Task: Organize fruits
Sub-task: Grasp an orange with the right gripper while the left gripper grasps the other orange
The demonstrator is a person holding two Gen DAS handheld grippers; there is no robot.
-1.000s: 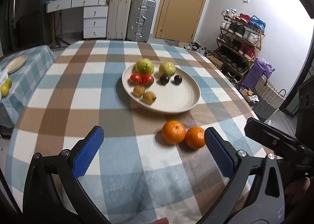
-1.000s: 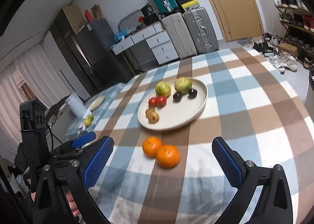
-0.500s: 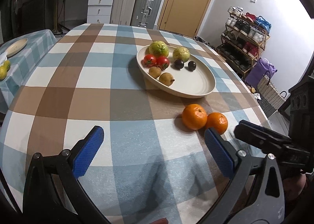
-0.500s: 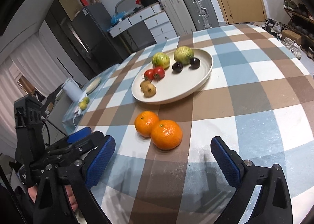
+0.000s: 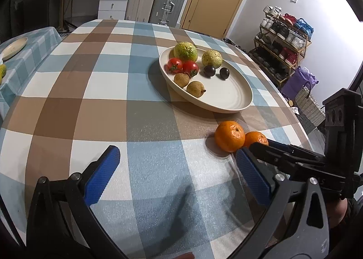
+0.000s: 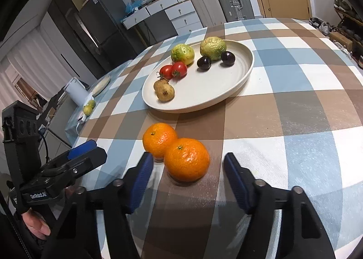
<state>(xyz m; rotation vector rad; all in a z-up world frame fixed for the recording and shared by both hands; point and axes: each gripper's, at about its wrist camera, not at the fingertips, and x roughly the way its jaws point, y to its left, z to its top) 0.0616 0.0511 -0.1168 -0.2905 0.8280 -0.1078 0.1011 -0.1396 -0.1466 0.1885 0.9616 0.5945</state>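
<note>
Right gripper (image 6: 186, 182) is closing on the near orange (image 6: 186, 159), pads not yet touching, to move it to the plate (image 6: 238, 82); left gripper (image 5: 177, 177) is hanging wide and empty.

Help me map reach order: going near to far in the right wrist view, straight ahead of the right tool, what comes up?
Right tool, jaws closing → near orange → far orange → plate rim → brown fruits → tomatoes → green fruits.
</note>
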